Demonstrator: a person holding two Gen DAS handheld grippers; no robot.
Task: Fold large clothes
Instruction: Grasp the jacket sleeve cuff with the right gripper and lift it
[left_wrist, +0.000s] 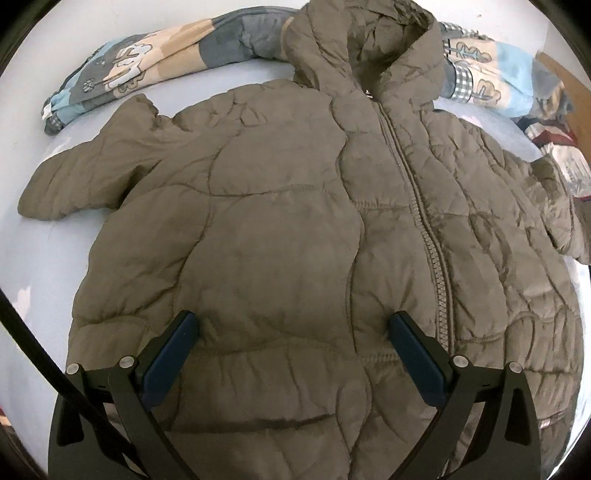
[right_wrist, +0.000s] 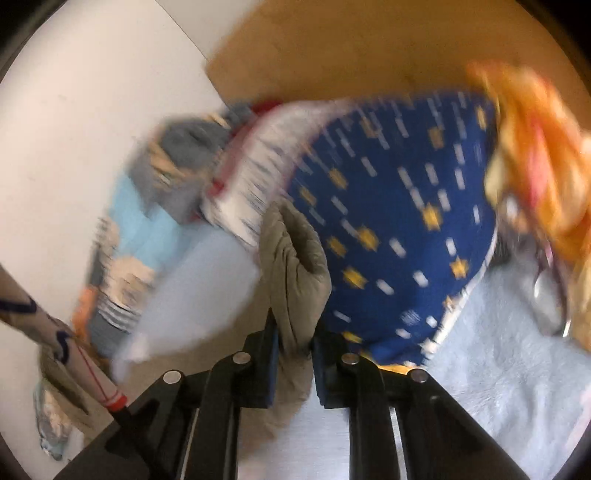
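while zipped flat, one jacket (left_wrist: 295, 229): left gripper (left_wrist: 293, 328) fingers wide (right gripper (right_wrist: 293, 332) pinching its sleeve (right_wrist: 295, 266)).

Your left gripper (left_wrist: 293, 325) has matt black plastic arms, smooth blue pads (left_wrist: 170, 362) and dull metal pins, and under it lies the jacket (left_wrist: 295, 221): quilted, puffy olive-brown cloth with a faint sheen and a toothed zip (left_wrist: 417, 199). Beyond it you see a soft printed blanket (left_wrist: 147, 70), and by your right gripper (right_wrist: 293, 332) a fuzzy pale-blue towel (right_wrist: 498, 350).
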